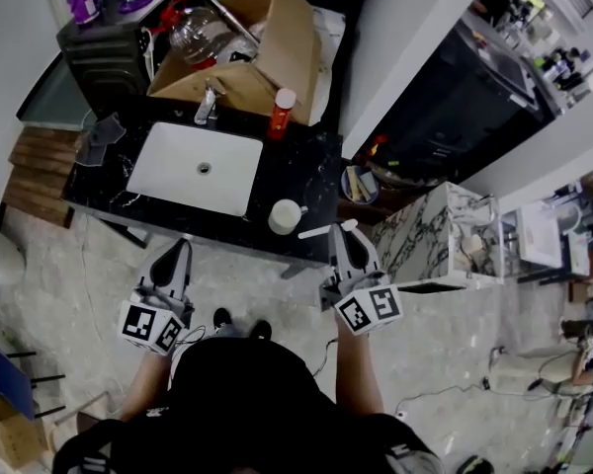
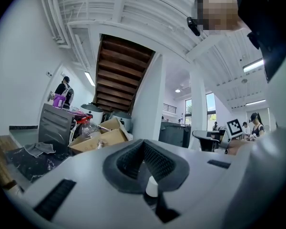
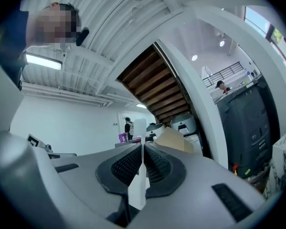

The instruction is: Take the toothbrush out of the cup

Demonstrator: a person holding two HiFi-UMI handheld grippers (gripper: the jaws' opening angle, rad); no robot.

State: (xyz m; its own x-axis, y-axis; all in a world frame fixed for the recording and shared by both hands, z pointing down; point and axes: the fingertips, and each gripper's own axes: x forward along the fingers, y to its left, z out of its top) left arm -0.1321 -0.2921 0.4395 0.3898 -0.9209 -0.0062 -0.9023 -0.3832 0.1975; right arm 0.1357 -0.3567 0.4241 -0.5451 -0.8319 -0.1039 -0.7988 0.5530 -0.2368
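A white cup [image 1: 286, 214] stands on the black counter [image 1: 311, 171] near its front edge, right of the sink. My right gripper [image 1: 344, 230] hangs just right of the cup, in front of the counter edge, shut on a white toothbrush [image 1: 316, 231] that sticks out sideways toward the cup. In the right gripper view the toothbrush [image 3: 139, 142] runs as a thin white strip up between the shut pads, its head above the tips. My left gripper [image 1: 181, 247] is held in front of the counter, below the sink, shut with nothing in it [image 2: 144, 144].
A white sink basin [image 1: 200, 166] with a faucet [image 1: 208, 102] is set in the counter. Behind it are an open cardboard box [image 1: 257, 52] and a red bottle [image 1: 281, 115]. A grey cloth [image 1: 99, 138] lies at the counter's left end. A marble block [image 1: 430, 233] stands to the right.
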